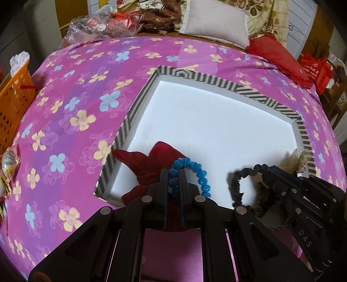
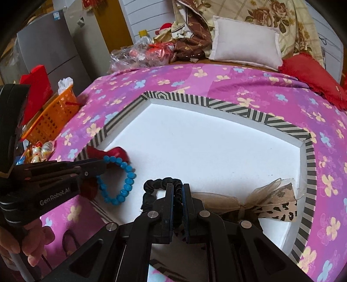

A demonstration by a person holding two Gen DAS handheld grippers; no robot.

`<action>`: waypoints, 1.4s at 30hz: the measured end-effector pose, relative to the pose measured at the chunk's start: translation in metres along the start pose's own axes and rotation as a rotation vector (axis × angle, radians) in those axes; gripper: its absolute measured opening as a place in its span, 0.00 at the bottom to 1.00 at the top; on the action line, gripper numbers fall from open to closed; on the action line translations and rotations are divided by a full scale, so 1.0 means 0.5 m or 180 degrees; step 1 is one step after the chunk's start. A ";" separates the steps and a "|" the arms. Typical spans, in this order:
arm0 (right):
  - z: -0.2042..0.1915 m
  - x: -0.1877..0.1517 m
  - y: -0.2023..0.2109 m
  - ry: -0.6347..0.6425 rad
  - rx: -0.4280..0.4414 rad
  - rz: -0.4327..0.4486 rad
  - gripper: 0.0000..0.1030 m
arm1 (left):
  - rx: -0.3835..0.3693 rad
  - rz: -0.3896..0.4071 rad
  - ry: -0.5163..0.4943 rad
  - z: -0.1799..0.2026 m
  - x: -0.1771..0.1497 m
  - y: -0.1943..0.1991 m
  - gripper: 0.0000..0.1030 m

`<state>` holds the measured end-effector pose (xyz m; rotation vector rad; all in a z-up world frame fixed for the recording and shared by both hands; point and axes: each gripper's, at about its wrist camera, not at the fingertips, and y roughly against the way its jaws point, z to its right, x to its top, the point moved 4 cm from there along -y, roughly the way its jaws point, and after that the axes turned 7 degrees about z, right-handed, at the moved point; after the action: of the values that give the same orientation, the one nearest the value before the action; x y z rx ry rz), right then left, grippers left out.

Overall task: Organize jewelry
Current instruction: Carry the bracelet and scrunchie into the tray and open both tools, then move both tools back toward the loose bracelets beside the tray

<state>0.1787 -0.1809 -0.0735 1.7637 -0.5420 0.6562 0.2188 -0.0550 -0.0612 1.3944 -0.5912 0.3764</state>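
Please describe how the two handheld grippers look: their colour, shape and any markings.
Both are black, with two flat parallel fingers lined by blue pads and angular linkage arms joined by round silver pins. The left gripper carries white "GenRobot.AI" lettering on its body; the right gripper shows the letters "DAS". No cables or sleeves show.

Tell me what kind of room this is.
Most likely a bedroom: the striped tray sits on a bed under a pink floral cover, a white pillow and folded floral bedding are piled at the far end, and what looks like a grey fridge stands alongside.
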 end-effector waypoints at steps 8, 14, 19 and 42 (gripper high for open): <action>0.008 -0.011 -0.031 -0.0011 -0.0082 -0.0130 0.07 | 0.0027 -0.0035 0.0014 -0.002 -0.008 -0.015 0.07; 0.014 -0.011 -0.021 -0.0031 -0.0151 -0.0112 0.30 | 0.0041 -0.0038 0.0022 -0.005 -0.010 -0.018 0.07; 0.007 -0.009 -0.001 -0.0009 -0.0122 -0.0040 0.35 | 0.0052 -0.0025 0.0032 -0.007 -0.010 -0.016 0.07; -0.049 -0.101 0.209 0.0024 -0.0088 0.0276 0.41 | 0.0192 0.0323 0.0006 0.006 -0.088 0.170 0.42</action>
<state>0.0692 -0.1841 -0.0280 1.7189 -0.6224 0.7121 0.1339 -0.0411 -0.0186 1.4250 -0.6553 0.4800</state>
